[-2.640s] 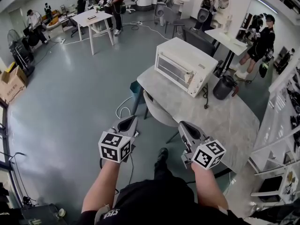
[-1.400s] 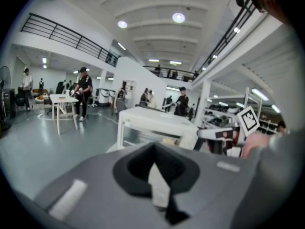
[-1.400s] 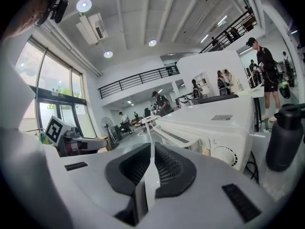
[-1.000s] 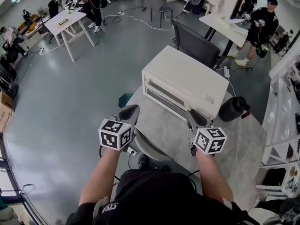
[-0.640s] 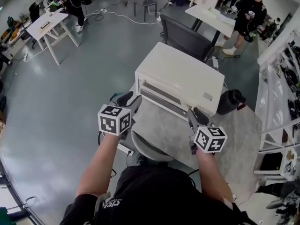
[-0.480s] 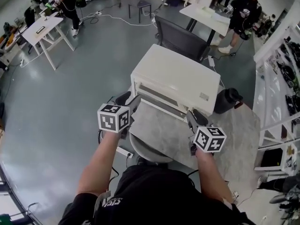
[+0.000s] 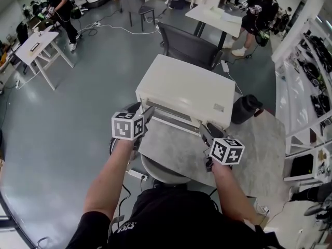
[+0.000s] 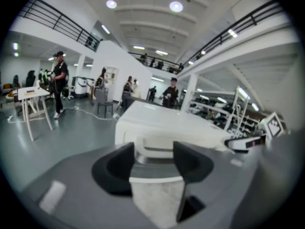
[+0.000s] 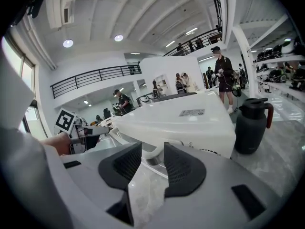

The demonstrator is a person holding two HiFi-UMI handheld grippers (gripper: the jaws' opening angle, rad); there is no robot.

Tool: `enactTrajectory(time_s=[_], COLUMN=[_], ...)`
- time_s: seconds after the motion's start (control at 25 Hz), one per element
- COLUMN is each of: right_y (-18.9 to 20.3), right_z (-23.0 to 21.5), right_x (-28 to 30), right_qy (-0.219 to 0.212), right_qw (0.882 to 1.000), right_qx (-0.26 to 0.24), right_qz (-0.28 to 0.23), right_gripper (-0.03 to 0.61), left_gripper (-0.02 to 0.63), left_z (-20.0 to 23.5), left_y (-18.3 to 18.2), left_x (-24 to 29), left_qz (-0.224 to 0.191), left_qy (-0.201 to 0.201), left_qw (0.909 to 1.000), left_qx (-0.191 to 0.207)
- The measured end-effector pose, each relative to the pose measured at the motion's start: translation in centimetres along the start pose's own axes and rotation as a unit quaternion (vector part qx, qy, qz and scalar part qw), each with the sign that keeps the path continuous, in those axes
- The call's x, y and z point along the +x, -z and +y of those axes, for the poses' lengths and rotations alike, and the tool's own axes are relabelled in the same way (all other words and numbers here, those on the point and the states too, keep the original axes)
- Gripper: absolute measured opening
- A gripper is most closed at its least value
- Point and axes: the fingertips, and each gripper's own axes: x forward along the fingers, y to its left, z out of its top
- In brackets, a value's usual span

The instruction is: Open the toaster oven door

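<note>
White toaster oven [image 7: 181, 95] sits shut at the counter's [image 7: 176, 149] far end. The left gripper [image 7: 147, 113] and right gripper [image 7: 204, 130] have just been opening their jaws wide, gripping nothing, and face the handle [image 8: 155, 146]. An uneven pull might drag the oven nearer. Both grippers were farther from the oven earlier.

Your left tongs [image 7: 147, 114] and right tongs [image 7: 205, 132] point forward and slightly downward, level with each other but well apart. Both pairs of jaws have just been opening and stand wide, gripping nothing. Your bare forearms [image 7: 106, 175] stretch out ahead.
</note>
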Motion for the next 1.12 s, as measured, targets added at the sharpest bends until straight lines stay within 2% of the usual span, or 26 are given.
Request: enactTrajectory(time_s=[0.24,0.68,1.12], right_y=[0.0,0.3,2.5], right_z=[-0.2,0.2,1.0], right_x=[1.0,1.1,-0.5], right_qy=[0.007,0.032,0.03], right_qw=[1.0,0.999,1.0], right_qx=[0.012,0.027,0.004], right_qz=[0.008,-0.01,-0.003], right_gripper=[0.144,0.135,0.138], left_gripper=[0.261,0.264,0.252], left_z=[0.8,1.1,0.1], left_y=[0.1,0.4,2.6], left_x=[1.3,1.3,-0.3], left_qz=[0.015,0.003,-0.001], left_qy=[-0.004,0.016,0.009], left_qw=[0.9998,0.9999,1.0], left_qx=[0.008,-0.003,0.002])
